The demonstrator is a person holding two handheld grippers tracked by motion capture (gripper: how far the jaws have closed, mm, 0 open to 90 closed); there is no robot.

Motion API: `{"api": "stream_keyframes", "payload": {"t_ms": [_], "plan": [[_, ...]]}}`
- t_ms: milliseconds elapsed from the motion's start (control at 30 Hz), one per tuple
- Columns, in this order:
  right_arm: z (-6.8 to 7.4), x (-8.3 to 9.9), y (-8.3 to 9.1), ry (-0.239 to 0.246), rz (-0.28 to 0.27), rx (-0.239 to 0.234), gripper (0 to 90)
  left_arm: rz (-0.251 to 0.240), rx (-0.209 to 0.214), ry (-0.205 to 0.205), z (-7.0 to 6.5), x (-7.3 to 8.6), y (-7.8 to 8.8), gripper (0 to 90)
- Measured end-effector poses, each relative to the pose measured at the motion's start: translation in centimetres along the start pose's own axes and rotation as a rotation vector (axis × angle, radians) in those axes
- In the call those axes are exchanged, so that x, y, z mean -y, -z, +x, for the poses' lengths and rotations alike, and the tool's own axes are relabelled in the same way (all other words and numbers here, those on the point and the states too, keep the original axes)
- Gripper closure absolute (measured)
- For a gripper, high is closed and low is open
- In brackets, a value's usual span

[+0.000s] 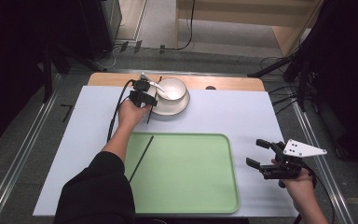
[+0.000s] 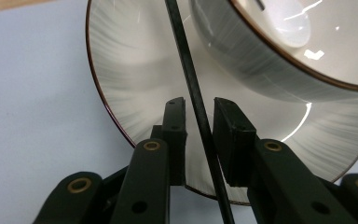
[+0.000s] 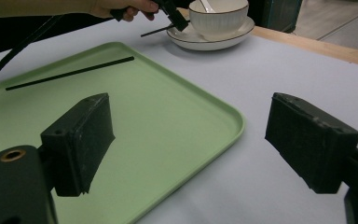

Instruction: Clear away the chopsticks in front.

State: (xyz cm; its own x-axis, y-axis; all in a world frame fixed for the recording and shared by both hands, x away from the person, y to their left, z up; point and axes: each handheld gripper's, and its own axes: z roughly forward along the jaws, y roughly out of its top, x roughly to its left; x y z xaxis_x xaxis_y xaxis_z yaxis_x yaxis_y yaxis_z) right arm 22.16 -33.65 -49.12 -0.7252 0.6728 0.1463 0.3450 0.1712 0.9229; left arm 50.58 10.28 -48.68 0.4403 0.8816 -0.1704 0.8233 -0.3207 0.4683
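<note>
Tabletop (image 1: 261, 116), covered by a pale sheet, is the largest thing seen, with a wooden edge left bare at its far side. On its near half a green tray (image 1: 186, 177) is laid, and 1 black chopstick (image 1: 141, 158) lies slantwise on the tray's left part. Beyond the tray a white saucer (image 1: 182, 106) is set, and a white cup (image 1: 175, 89) with a spoon (image 1: 154, 84) in it stands on the saucer.

A 2nd chopstick (image 2: 193, 88) is propped on the saucer's rim, just beside the cup. The left gripper (image 2: 199, 126) is held around it, 1 jaw on each side, with a thin gap showing at the left jaw; whether the stick is already pinched cannot be told for certain, though the jaws look not quite closed. The right gripper (image 1: 260, 154) is held wide open and idle, above the tabletop to the right of the tray.

The chopstick is judged to be light, stiff, thin and smooth, so it may swivel or slip between the jaws. A hold near its middle is likely to keep it level. The cup and saucer are judged breakable and easily nudged.
</note>
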Motion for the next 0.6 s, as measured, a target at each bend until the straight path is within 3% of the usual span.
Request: {"api": "stream_keyframes", "payload": {"t_ms": [200,400,600], "plan": [[0.0,0.0,0.0,0.001,-0.001,-0.001,15.3,-0.008,-0.039,0.039,-0.2,-0.1,-0.2,85.0],[0.0,0.0,0.0,0.002,-0.001,-0.002,15.3,-0.016,-0.044,0.065,0.0,-0.2,0.1,85.7],[0.0,0.0,0.0,0.002,0.0,-0.002,15.3,-0.051,-0.037,0.107,0.9,-0.5,1.7,85.9]]}}
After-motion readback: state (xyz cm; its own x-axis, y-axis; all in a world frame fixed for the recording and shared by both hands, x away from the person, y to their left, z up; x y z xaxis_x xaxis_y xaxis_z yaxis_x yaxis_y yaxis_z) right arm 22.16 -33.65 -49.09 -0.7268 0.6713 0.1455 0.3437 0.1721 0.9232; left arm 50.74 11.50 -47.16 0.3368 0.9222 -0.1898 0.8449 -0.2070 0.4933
